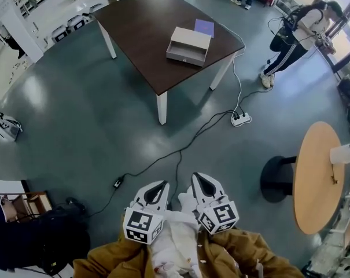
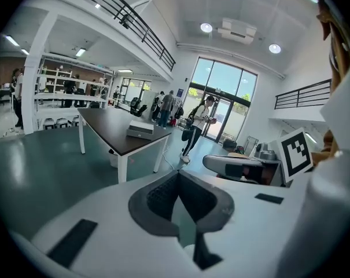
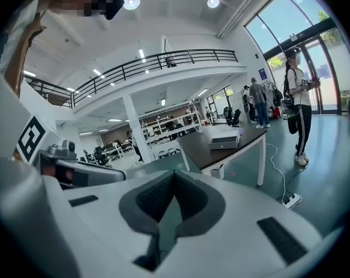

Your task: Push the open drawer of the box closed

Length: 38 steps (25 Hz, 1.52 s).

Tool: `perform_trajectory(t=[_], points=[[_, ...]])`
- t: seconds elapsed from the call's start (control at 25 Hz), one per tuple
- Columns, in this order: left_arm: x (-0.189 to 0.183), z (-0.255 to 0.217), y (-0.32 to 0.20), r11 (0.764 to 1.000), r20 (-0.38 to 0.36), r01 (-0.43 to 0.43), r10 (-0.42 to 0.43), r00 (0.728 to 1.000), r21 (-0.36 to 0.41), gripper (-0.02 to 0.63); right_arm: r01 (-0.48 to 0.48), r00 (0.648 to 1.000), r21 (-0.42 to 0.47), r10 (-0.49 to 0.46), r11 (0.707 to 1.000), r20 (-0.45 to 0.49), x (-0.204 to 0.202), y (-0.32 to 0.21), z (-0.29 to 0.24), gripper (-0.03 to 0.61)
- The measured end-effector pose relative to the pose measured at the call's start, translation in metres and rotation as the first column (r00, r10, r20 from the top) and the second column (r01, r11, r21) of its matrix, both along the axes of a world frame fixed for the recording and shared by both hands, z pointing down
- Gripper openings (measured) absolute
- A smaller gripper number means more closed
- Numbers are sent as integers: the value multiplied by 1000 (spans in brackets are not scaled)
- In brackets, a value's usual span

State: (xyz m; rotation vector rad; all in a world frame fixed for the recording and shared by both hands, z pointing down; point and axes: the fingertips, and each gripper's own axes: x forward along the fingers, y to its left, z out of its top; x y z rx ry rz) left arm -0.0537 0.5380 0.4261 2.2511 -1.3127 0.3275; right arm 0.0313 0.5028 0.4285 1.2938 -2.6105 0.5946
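My left gripper (image 1: 158,189) and right gripper (image 1: 201,182): jaws closed together, nothing held. Both are well apart from the box (image 1: 188,44) on the desk (image 1: 139,32).

No readable text in any of my feeds.

- Left claw (image 1: 162,185): the left cube marker (image 1: 141,225) is a black-and-white square code. It has no letters or digits.
- Right claw (image 1: 198,176): the right cube marker (image 1: 223,214) is the same kind of pattern.
- Box (image 1: 188,45) on the dark surface (image 1: 140,33): nothing legible on the faces I can see.
- Purple booklet (image 1: 204,26) just beside the box: the cover is too small to read.
- Shelving (image 2: 65,97) and glass doors (image 2: 221,106) in the left gripper view: any signs there are too far off and blurred for me to make out.
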Motion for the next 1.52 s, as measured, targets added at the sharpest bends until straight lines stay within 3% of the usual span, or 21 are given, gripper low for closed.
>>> perform_trajectory(t=[0.4, 0.76, 1.0, 1.24, 1.52], points=[[-27, 9, -27, 999, -20, -25, 25, 1000, -22, 5, 22, 1000, -4, -22, 1000, -7, -31, -23, 0, 5], [-27, 25, -109, 999, 13, 37, -36, 999, -30, 5, 67, 997, -19, -66, 998, 28, -24, -107, 22, 5], [31, 32, -221, 999, 51, -6, 8, 999, -43, 6, 53, 997, -20, -51, 998, 64, 30, -223, 22, 5], [87, 8, -345, 998, 49, -2, 5, 999, -58, 5, 47, 994, -53, -41, 998, 104, 86, -344, 8, 5], [113, 0, -412, 998, 101, 46, -41, 994, -52, 5, 55, 988, 1, -55, 998, 144, 118, -424, -1, 5]])
